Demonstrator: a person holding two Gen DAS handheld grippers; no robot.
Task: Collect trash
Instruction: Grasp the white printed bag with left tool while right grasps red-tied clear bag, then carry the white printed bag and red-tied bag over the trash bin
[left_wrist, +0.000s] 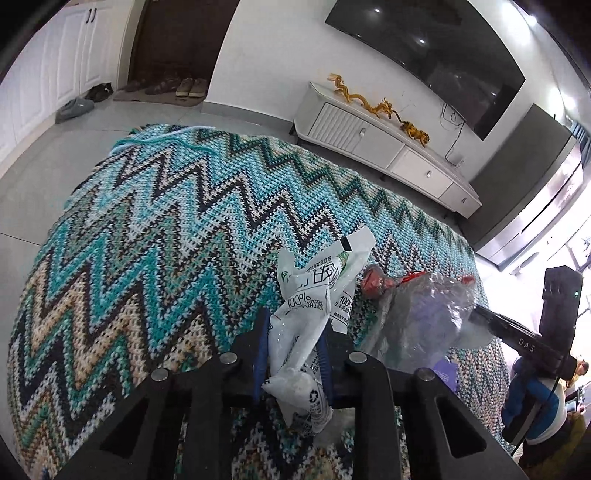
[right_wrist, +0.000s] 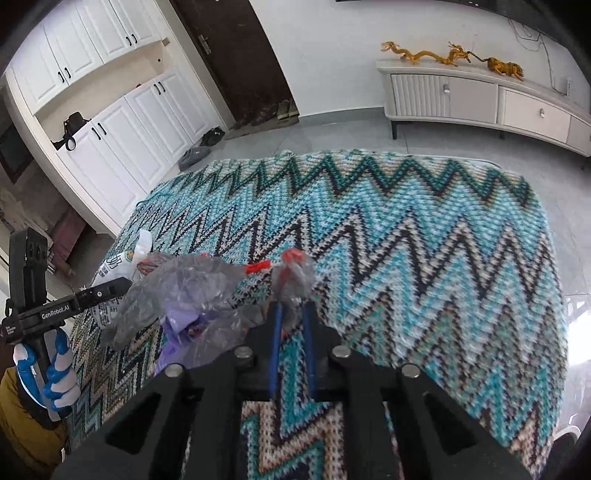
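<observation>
Left tool (left_wrist: 291, 354): jaws clamped on a crumpled white wrapper (left_wrist: 314, 295) with green and black print. The wrapper is pinched about midway along its length. Its long axis runs roughly in line with the tool's pointing direction; the flared upper end extends forward past the fingertips, tilted slightly right, and the twisted lower end hangs back between the fingers (left_wrist: 260, 350) toward the tool body.

Right tool (right_wrist: 293, 314): jaws brought close together, clamped on a twisted neck of a clear plastic bag (right_wrist: 192, 295) with red trim. The gripped tuft stands up just ahead of the blue pads (right_wrist: 275, 332). The bag body trails out to the tool's left, its long axis running crosswise to the tool, and lies crumpled on the zigzag knit cloth (right_wrist: 424, 240) that covers the tabletop. Purple contents show through the plastic.

Relative placement: the bag lies directly to the right of the left tool, just beside the wrapper. The wrapper appears beyond the bag's far left end as seen from the right tool. A gloved hand (right_wrist: 55, 373) holds the left tool's handle.
</observation>
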